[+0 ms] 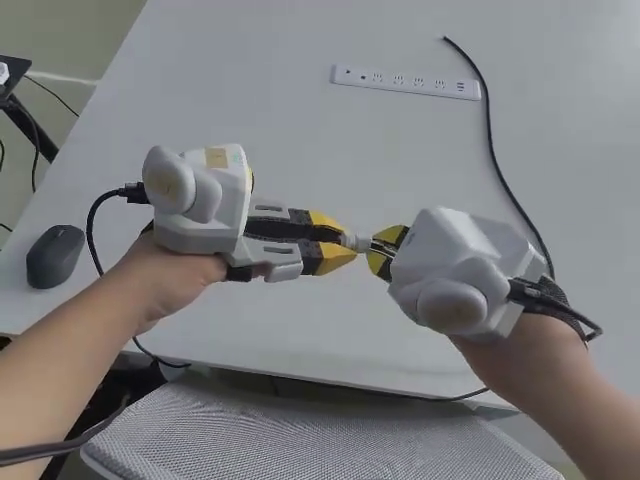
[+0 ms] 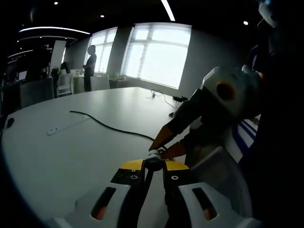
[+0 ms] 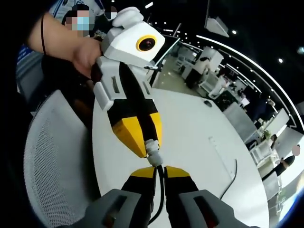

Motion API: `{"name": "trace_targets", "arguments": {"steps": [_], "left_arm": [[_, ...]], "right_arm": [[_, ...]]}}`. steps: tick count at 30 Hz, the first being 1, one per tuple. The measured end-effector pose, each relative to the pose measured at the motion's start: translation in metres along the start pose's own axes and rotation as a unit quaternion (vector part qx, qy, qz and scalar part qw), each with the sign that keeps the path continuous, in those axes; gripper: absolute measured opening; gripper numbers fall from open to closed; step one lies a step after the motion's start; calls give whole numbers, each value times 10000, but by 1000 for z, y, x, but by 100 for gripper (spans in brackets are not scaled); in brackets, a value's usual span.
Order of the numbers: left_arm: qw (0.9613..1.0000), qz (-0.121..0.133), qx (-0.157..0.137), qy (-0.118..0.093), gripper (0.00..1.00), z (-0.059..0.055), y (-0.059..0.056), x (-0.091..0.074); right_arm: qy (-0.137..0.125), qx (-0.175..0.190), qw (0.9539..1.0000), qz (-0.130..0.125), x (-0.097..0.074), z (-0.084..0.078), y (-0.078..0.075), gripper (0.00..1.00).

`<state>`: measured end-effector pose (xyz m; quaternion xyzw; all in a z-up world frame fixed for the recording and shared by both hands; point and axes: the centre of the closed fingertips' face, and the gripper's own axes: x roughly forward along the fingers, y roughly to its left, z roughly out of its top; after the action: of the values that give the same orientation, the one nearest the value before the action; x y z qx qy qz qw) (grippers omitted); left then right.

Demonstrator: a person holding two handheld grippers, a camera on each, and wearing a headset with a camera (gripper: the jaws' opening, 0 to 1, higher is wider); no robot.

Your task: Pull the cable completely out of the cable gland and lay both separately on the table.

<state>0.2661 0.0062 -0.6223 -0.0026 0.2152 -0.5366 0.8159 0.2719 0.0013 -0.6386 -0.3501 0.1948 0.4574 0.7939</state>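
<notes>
Head view shows our left gripper closed on the cable gland at its fingertips and our right gripper, tip to tip with it, pinching the cable between its fingers, both above the near edge of the table with open tabletop beyond them.

In the head view the cable gland is mostly covered by the jaw tips of the left gripper and the right gripper. Its parts are too small to distinguish. Below the gland in the right gripper view, the cable is cut off at the picture's bottom edge. Beyond the gland, a black cord disappears behind the right gripper.
</notes>
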Motion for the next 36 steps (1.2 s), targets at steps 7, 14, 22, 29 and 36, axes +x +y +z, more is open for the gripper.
{"name": "trace_targets", "arguments": {"steps": [7, 14, 22, 29, 36], "left_arm": [[10000, -3, 10, 5, 15, 0, -1, 0], [10000, 12, 8, -52, 15, 4, 0, 0], [9999, -4, 9, -106, 15, 8, 0, -1], [9999, -13, 8, -140, 15, 9, -1, -2], [9999, -16, 5, -104, 15, 7, 0, -1]], "right_arm": [[-20, 115, 9999, -71, 0, -1, -2, 0], [-55, 386, 9990, -214, -2, -6, -9, 0], [-81, 1286, 9913, -274, -4, -21, -16, 0], [-178, 2306, 9725, -286, -4, -37, -23, 0], [-90, 2940, 9552, -323, 1, -60, -25, 0]]}}
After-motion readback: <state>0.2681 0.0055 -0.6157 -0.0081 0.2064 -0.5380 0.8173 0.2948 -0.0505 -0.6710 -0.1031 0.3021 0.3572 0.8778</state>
